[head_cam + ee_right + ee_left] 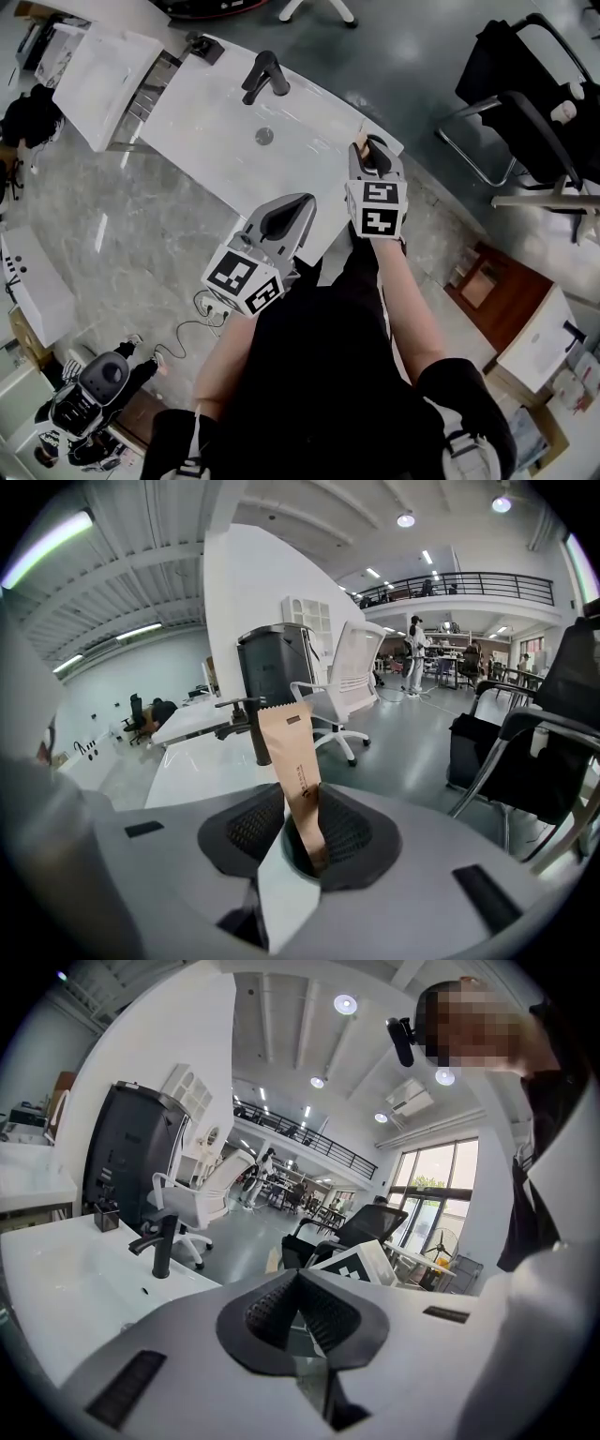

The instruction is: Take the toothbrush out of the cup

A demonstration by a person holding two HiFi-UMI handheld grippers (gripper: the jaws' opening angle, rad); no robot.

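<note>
A toothbrush in a brown paper sleeve (292, 761) stands upright between the pads of my right gripper (298, 832), which is shut on its lower part. A curved clear rim, seemingly the cup (292, 862), shows just under the sleeve; the rest is hidden. From the head view, the right gripper (367, 150) is at the white counter's (206, 131) right corner, with the toothbrush's tip (359, 141) poking out beside it. My left gripper (296, 204) hovers at the counter's near edge. In its own view the left gripper (300, 1277) is shut on nothing.
A black faucet (265, 75) and a drain (264, 136) sit in the counter's sink. Black chairs (525, 94) stand to the right, a wooden cabinet (497, 286) at lower right. A white shelf unit (98, 80) is on the left; a cable and a device (94, 384) lie on the floor.
</note>
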